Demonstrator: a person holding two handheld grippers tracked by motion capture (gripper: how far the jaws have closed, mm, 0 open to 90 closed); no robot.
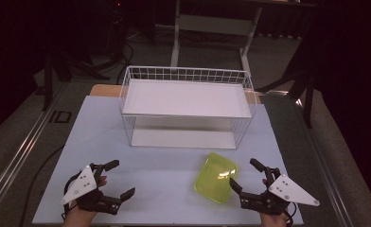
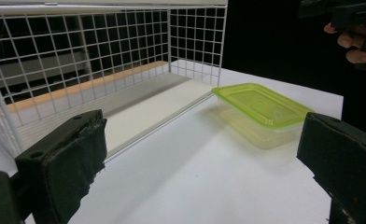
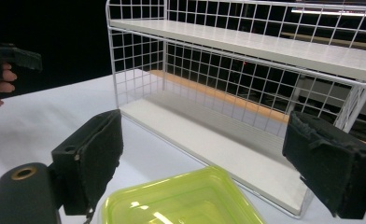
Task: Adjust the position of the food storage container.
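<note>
One container: green lidded plastic box (image 1: 216, 178), likely light, stiff, slick
Hold: lid rim, long sides
Right gripper (image 1: 247, 180): fingers released, box just ahead
Left gripper (image 1: 119, 179): fingers released, box well apart

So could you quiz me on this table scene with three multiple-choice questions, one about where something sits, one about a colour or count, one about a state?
1. Where is the translucent yellow-green plastic container?
A. on the rack's top shelf
B. on the white table in front of the rack
C. held in a gripper

2. How many shelves does the white wire rack have?
A. one
B. two
C. four

3. How do the right gripper's fingers stand?
A. clamped on the container
B. shut on nothing
C. open, holding nothing

Answers:
1 B: the high view shows it resting on the table, nearer the person than the rack.
2 B: an upper and a lower white board show.
3 C: its fingers stand wide apart beside the container, not pressing on it.
</note>
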